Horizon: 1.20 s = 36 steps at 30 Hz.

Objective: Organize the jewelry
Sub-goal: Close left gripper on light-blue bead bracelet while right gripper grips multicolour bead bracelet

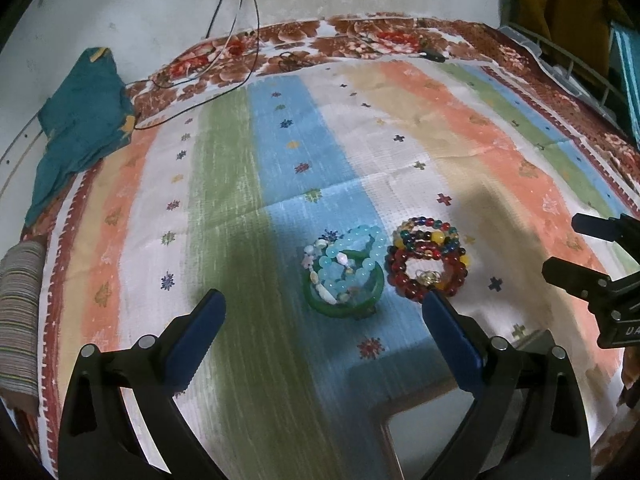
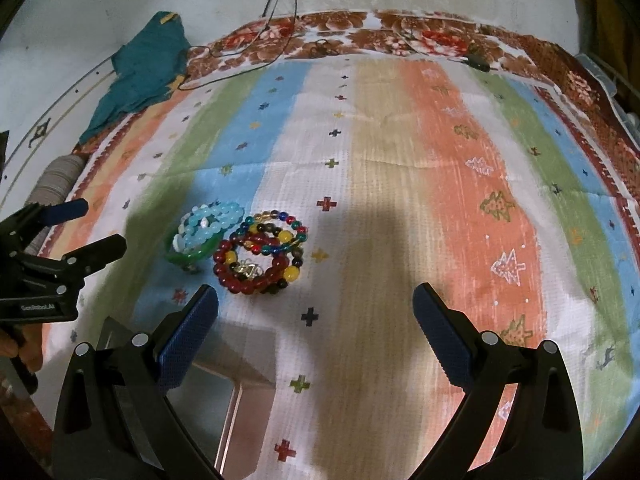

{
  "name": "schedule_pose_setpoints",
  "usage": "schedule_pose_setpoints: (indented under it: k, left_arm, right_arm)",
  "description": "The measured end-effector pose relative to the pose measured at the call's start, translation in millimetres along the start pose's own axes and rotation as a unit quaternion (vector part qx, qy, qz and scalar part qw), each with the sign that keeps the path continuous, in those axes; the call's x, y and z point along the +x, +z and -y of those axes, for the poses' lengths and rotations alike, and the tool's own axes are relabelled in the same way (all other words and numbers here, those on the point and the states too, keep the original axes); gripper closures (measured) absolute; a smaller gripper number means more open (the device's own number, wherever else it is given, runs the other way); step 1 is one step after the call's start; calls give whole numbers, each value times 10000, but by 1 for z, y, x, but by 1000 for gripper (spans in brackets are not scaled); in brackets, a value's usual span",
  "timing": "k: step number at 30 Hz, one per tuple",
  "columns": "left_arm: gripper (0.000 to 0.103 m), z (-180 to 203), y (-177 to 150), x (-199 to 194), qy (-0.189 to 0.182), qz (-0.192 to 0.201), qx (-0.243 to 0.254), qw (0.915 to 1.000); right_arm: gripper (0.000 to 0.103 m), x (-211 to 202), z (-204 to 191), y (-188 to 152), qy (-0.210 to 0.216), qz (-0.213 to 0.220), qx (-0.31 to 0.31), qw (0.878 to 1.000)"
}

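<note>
A pile of light blue bead bracelets [image 1: 356, 252] lies on a green bangle [image 1: 344, 304] on the striped cloth. Beside it on the right lies a pile of red, yellow and multicoloured bead bracelets [image 1: 428, 258]. Both piles show in the right wrist view, the blue one [image 2: 212, 220] and the red one [image 2: 260, 256]. My left gripper [image 1: 324, 312] is open and empty, just short of the piles. My right gripper [image 2: 316, 312] is open and empty, to the right of the red pile. A shallow open box [image 2: 236, 364] lies near the front edge.
The striped cloth [image 1: 280, 140] covers a floral bedspread [image 1: 360, 36]. A teal cloth [image 1: 80, 120] lies at the back left. Thin cables [image 1: 240, 20] run down the wall onto the bed. A striped roll [image 1: 20, 312] lies at the left edge.
</note>
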<state>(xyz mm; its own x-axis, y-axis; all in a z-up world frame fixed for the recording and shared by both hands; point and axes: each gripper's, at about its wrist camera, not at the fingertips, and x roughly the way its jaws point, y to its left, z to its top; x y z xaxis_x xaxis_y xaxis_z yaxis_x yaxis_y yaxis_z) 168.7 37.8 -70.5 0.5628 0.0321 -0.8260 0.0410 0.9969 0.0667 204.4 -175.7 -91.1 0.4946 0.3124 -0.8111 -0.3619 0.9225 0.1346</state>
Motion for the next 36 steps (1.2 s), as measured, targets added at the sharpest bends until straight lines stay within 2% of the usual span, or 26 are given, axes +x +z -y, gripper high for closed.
schedule_pose_setpoints:
  k: [13,25,29,32,36]
  left_arm:
    - [12,-16,16,34,-216,-230,-226,9992]
    - [20,-13,25,64,-275,-479,-24,9985]
    - [24,-20,28,69,-483,-560,-259,9969]
    - [24,-18,29,74,-517,-600,-244,9966]
    - [28,-14,28,85,-497,-701,-67,9963]
  right_arm:
    - [4,26,3,16,31,-79,111,9999]
    - [4,53,-6,26,81,-247,49,9996]
    - [5,60,-6,29,133,-312,65,9994]
    - [5,64,-7,30,152,-365,47,9992]
    - [11,74,-10,31,161,-475,39,9987]
